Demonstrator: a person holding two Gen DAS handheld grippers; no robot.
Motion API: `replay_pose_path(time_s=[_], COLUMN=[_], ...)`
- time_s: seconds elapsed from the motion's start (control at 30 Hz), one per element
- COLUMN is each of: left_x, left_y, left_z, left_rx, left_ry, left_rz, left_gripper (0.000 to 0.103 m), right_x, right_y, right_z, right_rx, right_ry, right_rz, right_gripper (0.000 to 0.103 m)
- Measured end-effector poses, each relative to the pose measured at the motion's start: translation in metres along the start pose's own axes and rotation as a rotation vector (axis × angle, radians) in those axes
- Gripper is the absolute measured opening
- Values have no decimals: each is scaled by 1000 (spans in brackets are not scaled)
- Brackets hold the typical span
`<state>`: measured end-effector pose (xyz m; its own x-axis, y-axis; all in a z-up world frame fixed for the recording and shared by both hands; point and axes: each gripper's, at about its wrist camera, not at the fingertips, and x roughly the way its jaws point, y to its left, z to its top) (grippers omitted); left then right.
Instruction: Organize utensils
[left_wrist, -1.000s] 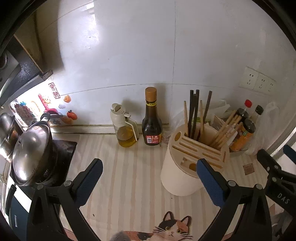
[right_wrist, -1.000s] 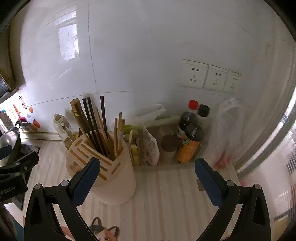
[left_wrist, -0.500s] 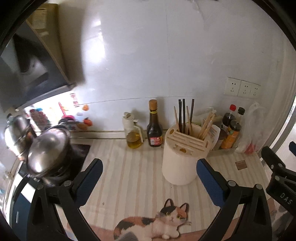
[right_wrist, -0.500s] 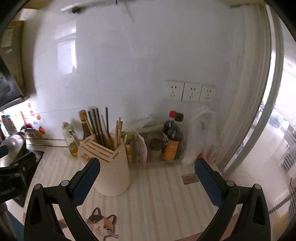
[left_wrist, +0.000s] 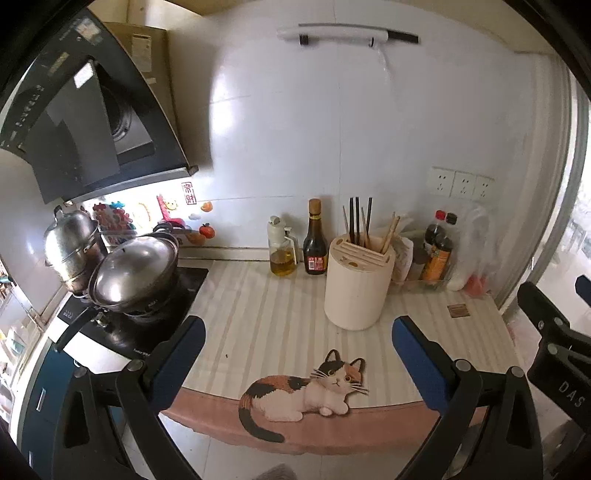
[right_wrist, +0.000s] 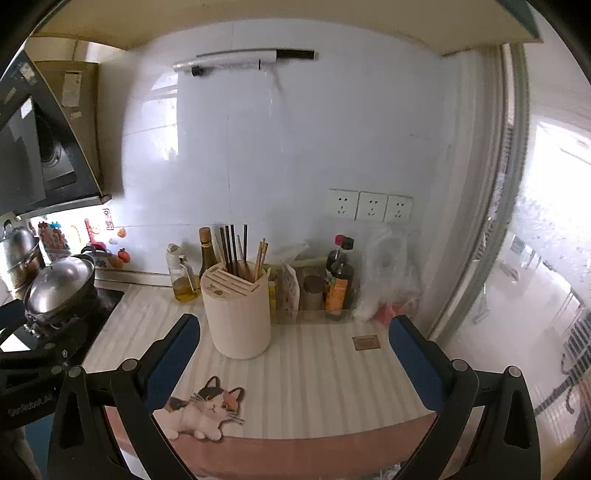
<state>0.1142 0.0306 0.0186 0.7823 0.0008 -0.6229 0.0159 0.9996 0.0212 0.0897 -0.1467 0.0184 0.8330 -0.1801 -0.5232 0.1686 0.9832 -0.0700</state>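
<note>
Both grippers, left (left_wrist: 297, 341) and right (right_wrist: 293, 339), have pulled well back from the holder (left_wrist: 357, 282), jaws apart and empty; chopsticks (left_wrist: 356, 221) stand inside, so tidying looks finished.

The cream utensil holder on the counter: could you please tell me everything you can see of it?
The utensil holder is a cream cylinder, seemingly plastic, standing upright on the striped counter. Its slanted top has several narrow slots and a small oval hole. Dark chopsticks and pale wooden ones stick up from its rear opening. A dark sauce bottle stands just behind-left; whether they touch is unclear. Neither tool touches it.
</note>
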Motion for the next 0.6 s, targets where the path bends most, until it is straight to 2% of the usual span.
replay_pose_path(time_s=[0.23, 0.6], left_x=[-30, -40], left_y=[14, 22], left_z=[-3, -4], left_rx=[-15, 9], left_ry=[-36, -3], left_rz=[-9, -34], left_gripper=[103, 103], right_x=[-47, -54], right_y=[2, 9], right_z=[2, 1], right_rx=[32, 25], right_ry=[-53, -2], right_rz=[-14, -3], right_gripper=[103, 103])
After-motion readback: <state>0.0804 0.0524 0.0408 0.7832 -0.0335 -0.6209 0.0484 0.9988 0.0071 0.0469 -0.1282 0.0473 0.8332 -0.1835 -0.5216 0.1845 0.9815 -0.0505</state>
